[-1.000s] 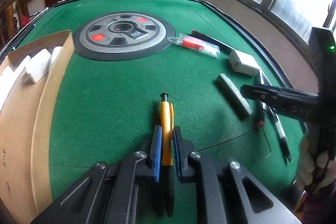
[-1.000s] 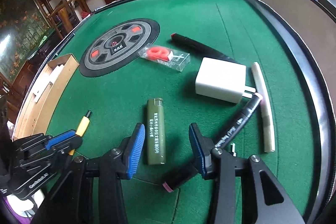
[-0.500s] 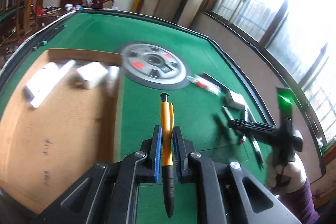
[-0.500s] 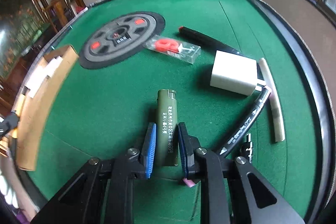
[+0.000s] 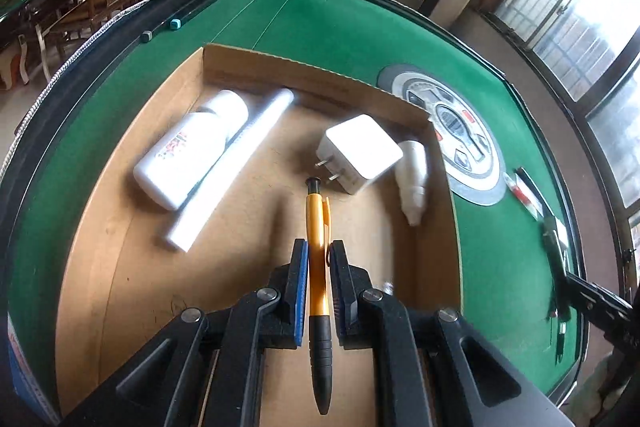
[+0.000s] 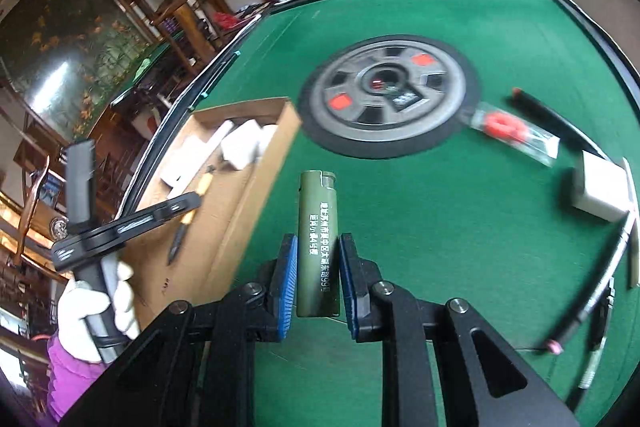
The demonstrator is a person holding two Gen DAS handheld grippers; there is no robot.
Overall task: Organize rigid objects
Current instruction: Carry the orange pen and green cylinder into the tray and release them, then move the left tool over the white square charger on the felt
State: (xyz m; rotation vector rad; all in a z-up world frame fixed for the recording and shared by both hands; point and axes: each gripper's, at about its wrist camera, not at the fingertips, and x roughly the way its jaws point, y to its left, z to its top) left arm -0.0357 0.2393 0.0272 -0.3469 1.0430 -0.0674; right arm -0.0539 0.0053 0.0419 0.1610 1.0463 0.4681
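The left gripper point(image 5: 318, 259) is pinching an orange pen point(image 5: 319, 267) over the cardboard box point(image 5: 280, 67), where a white bottle point(image 5: 192, 155), tube point(image 5: 236, 167), charger point(image 5: 360, 151) and dropper bottle point(image 5: 412, 183) are already lying. The right gripper point(image 6: 318, 267) is clamping an olive-green lighter point(image 6: 318, 243) above the felt. A second charger point(image 6: 598, 193), markers and a packet point(image 6: 516, 135) are waiting, so the sorting is looking about half finished.

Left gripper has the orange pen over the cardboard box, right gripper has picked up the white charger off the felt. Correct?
Not quite. The right gripper is shut on the green lighter, not the white charger, which lies on the green table in the right wrist view. The left gripper does hold the orange pen over the cardboard box.
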